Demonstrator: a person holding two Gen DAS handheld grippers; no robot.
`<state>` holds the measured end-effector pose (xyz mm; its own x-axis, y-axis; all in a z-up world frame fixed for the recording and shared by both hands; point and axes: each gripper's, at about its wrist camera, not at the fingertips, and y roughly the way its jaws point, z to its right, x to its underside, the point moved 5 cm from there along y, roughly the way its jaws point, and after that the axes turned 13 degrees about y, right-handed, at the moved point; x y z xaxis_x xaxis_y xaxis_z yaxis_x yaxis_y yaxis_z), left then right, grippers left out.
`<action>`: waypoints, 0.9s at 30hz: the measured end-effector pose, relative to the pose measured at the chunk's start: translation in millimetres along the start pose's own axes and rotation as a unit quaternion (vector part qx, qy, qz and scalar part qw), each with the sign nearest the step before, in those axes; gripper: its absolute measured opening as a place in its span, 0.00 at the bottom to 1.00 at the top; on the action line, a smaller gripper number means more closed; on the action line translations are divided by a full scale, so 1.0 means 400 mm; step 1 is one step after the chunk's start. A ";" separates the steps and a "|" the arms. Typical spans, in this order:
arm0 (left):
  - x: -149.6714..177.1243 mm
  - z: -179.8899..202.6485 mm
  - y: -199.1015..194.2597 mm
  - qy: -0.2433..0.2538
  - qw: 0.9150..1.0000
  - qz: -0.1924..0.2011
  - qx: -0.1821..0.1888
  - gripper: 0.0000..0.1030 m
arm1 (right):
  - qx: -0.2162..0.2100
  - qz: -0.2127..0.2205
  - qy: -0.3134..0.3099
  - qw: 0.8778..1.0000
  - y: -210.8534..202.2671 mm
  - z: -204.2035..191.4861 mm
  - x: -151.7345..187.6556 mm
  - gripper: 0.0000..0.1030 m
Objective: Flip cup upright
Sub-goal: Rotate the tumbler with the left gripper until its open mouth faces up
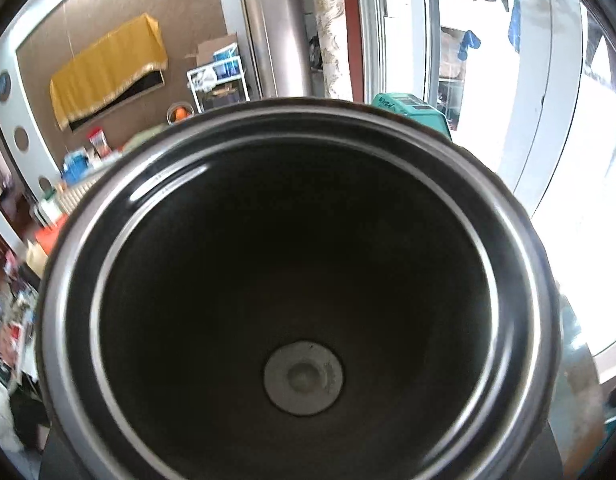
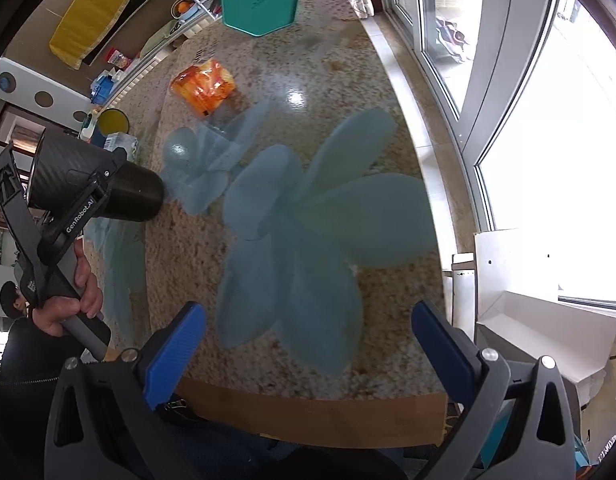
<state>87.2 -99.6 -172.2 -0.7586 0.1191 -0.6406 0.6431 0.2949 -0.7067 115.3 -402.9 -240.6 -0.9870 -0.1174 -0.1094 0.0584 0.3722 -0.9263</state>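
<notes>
Cup (image 2: 96, 178): black, carbon-weave sleeve, steel-lined; clamped in my left gripper (image 2: 90, 196) and held in the air off the worktop's near-left edge; long axis close to level, closed base towards the worktop, mouth towards the gripper body.

Cup, left wrist view: open mouth (image 1: 296, 292) fills the picture; I look straight down the bore to the base disc; so the axis runs forward along the jaws, not across them.

Left jaws: closed on the cup's wall, one arm visible across the sleeve in the right wrist view; the fingertips themselves are hidden in the left wrist view.

Left hand (image 2: 74, 298): wrapped round the gripper's handle, below the cup.

Right gripper (image 2: 308, 344): jaws wide apart, blue pads, nothing between them; cup well off to their left and ahead.

Worktop (image 2: 348, 64): speckled stone with pale blue flower shapes; lies ahead of and beneath the right jaws.

Other items: teal hexagonal tin (image 2: 260, 0) far ahead; orange packet (image 2: 204, 86) between tin and cup.

Nearer arm: left, already holding.

Judgement: cup not yet upright; next move is a wrist roll bringing the base down, then setting down on bare worktop.
</notes>
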 end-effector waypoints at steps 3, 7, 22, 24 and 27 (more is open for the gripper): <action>-0.009 0.013 0.001 0.010 1.000 0.002 -0.017 0.77 | -0.001 0.000 -0.007 1.000 -0.003 0.004 0.000 1.00; -0.003 0.017 -0.021 0.001 1.000 0.006 -0.018 0.78 | -0.005 -0.003 -0.011 1.000 -0.004 0.019 -0.006 1.00; 0.026 0.001 -0.022 -0.032 0.999 -0.003 -0.028 0.99 | -0.023 -0.018 -0.047 0.998 0.011 0.017 -0.037 1.00; 0.029 0.004 -0.023 -0.034 0.999 -0.006 -0.027 1.00 | -0.025 -0.022 -0.052 0.998 0.015 0.015 -0.038 1.00; 0.033 0.002 -0.024 -0.042 0.999 -0.007 -0.022 1.00 | -0.028 -0.026 -0.059 0.998 0.020 0.012 -0.041 1.00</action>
<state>70.9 -101.5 -174.1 -0.7550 0.0353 -0.6548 0.6256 0.3381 -0.7031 132.5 -402.4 -247.8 -0.9639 -0.2439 -0.1067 -0.0035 0.4124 -0.9110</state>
